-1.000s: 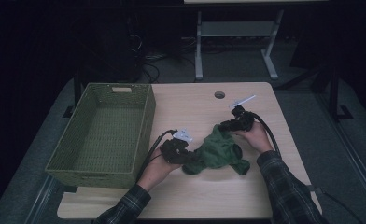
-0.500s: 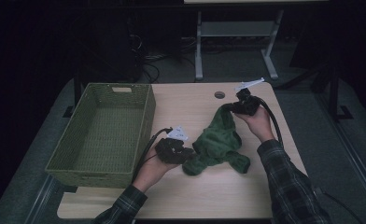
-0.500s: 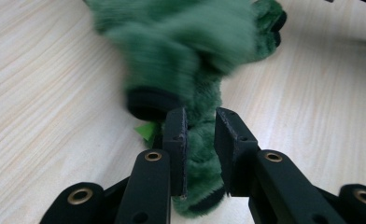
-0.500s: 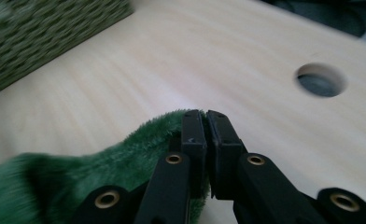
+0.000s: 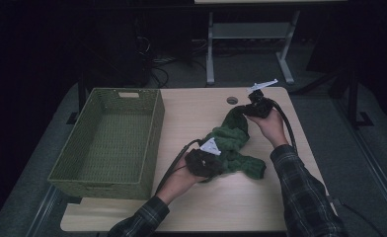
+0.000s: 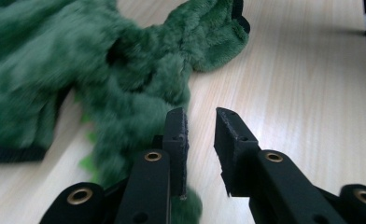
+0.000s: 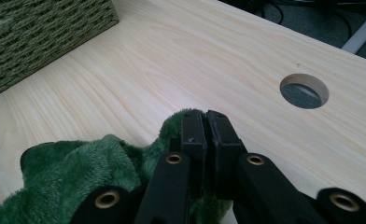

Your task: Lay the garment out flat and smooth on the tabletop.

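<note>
Green plush garment [image 5: 231, 143], one, lies mid-table [image 5: 191, 108], right of one empty woven basket [image 5: 107, 143]. Right gripper [image 7: 205, 122] clenched on its far edge; left gripper [image 6: 200, 140] at its near end, jaws parted, nothing between them. One cable hole [image 7: 304, 90] far right.

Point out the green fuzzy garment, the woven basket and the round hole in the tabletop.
green fuzzy garment [image 5: 229, 140], high view, middle of the fabric.
woven basket [image 5: 154, 129], high view, right wall.
round hole [image 7: 304, 91], right gripper view, its centre.
</note>
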